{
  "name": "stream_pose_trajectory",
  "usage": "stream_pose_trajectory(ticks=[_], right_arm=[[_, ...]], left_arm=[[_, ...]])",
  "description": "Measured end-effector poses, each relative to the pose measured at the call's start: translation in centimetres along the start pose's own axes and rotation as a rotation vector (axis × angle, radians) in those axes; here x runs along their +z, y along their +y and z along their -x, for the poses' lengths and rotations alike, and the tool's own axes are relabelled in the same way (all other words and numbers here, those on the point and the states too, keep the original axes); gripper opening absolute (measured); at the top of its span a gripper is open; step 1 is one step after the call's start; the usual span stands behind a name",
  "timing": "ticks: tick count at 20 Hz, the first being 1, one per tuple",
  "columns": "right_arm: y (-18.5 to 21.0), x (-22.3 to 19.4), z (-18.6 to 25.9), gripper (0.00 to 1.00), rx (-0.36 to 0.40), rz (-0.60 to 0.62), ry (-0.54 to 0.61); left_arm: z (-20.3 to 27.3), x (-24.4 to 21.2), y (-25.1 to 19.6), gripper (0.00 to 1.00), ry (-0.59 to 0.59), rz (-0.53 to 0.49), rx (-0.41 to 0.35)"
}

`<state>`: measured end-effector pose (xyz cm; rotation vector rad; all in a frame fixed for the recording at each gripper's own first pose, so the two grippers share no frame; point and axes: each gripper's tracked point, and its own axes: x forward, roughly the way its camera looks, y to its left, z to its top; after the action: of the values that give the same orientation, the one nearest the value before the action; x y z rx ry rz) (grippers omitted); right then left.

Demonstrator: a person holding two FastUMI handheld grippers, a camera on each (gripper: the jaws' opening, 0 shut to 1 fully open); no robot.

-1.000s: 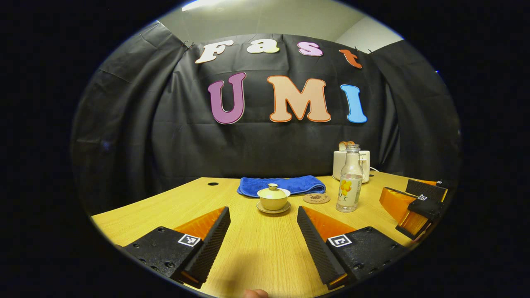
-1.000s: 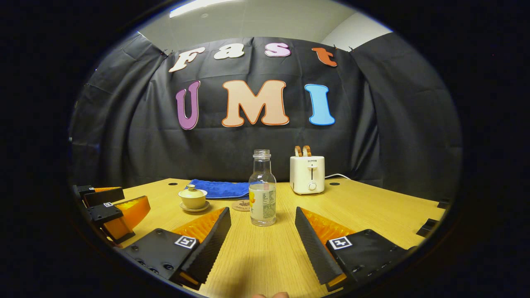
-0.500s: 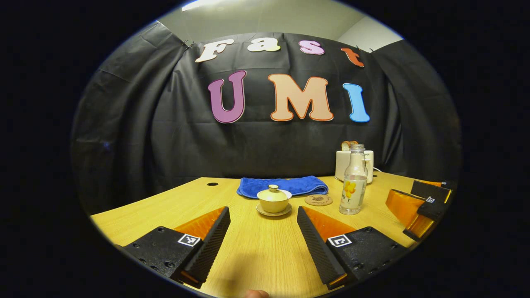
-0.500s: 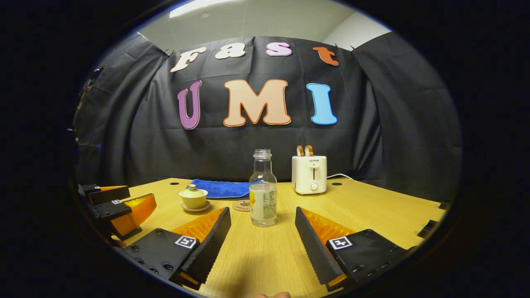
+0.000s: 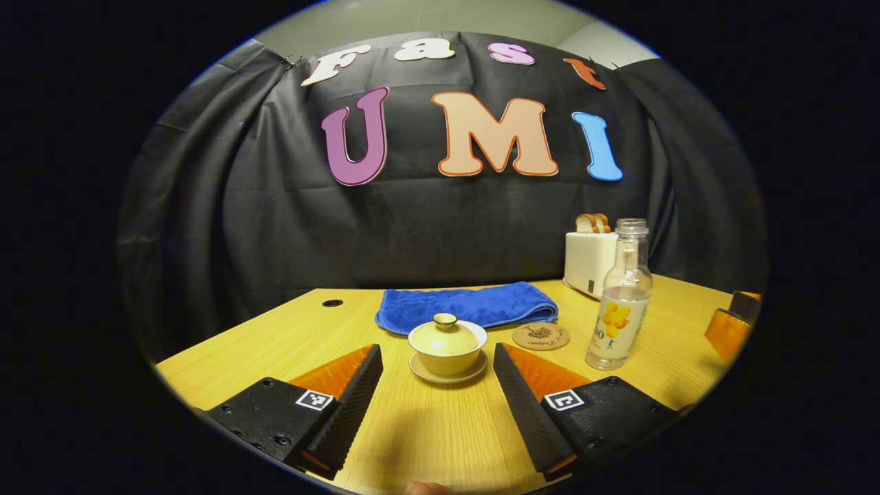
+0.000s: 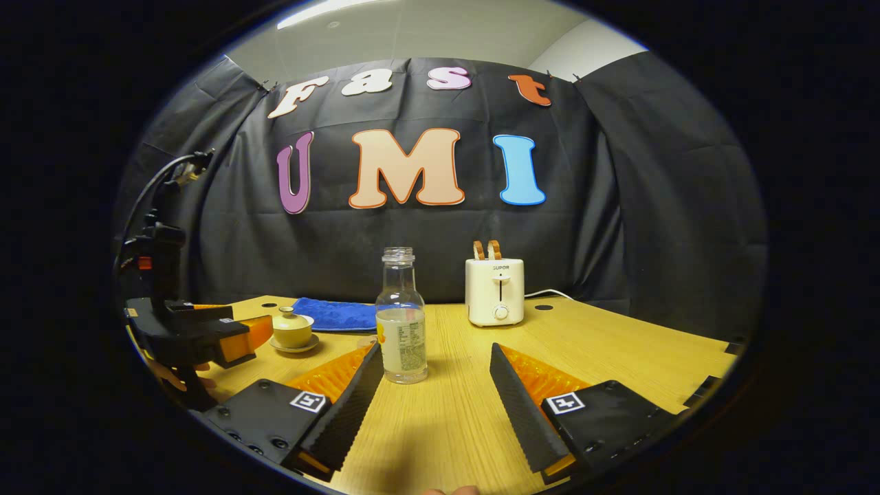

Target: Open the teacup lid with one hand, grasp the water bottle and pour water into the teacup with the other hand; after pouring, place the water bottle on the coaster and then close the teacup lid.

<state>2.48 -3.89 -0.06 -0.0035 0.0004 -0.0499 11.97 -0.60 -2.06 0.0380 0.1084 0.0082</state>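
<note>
item 1, teacup (image 5: 447, 350): small pale lidded cup on a matching saucer (image 5: 447, 375), standing on the wooden table (image 5: 275, 344) just in front of the blue towel (image 5: 467, 306). looks like glazed ceramic; judged light, hard, slick and breakable.

item 2, lid (image 5: 447, 335): seated on the cup, domed, with a small round knob (image 5: 445, 319) on top. the knob is the likely place to take hold; a pinch from both sides, then a straight lift, so the cup is not dragged off the saucer. little surface there, so slip is the risk.

item 3, water bottle (image 6: 401, 323): clear, upright, uncapped, partly filled, labelled round the body. judged rigid, smooth, moderately heavy with the water low down. best gripped across the labelled body, below the narrowing neck; open mouth means it must stay upright until over the cup.

item 4, coaster (image 5: 541, 336): flat round disc lying between teacup and bottle, just beside the towel; nothing on it.

item 5, left gripper (image 5: 437, 385): jaws spread wide, holding nothing; teacup sits ahead, centred between the fingers but not touched.

item 6, right gripper (image 6: 435, 385): jaws spread wide, holding nothing; the bottle stands just ahead, nearer its left finger, apart from both.

item 7, toaster (image 6: 494, 291): white, at the back of the table, bread in the slots; not part of the job.

status: lid on, bottle not grasped, no step done.
</note>
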Motion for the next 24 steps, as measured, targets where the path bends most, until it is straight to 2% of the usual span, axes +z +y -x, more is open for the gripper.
stream_pose_trajectory(ticks=[8, 12, 17, 21, 22, 23, 24], right_arm=[[-2.3, 0.1, -0.8, 0.99, -0.04, 0.002, -0.001], [-2.9, 0.2, -1.1, 0.99, -0.053, 0.004, -0.003], [-3.8, 0.1, -1.7, 0.96, -0.071, 0.005, 0.0], [-3.9, 0.2, -1.8, 0.99, -0.077, 0.005, 0.0], [-3.9, 0.1, -1.7, 0.99, -0.076, 0.005, 0.0], [-3.9, 0.2, -1.7, 0.99, -0.075, 0.005, -0.001], [-3.9, 0.2, -1.7, 1.0, -0.074, 0.005, -0.003]], left_arm=[[-4.8, -0.4, -0.6, 0.93, 0.057, -0.069, 0.013], [-6.8, -0.5, 0.2, 0.96, 0.071, -0.038, 0.04], [-8.8, -0.4, 0.8, 0.95, 0.077, -0.031, 0.05], [-9.2, -0.2, 0.2, 0.94, 0.071, -0.027, 0.029], [-9.2, -0.2, 0.1, 0.97, 0.068, -0.022, 0.026], [-9.2, -0.1, 0.0, 0.92, 0.065, -0.024, 0.024], [-9.3, 0.0, 0.0, 0.92, 0.063, -0.027, 0.023]])
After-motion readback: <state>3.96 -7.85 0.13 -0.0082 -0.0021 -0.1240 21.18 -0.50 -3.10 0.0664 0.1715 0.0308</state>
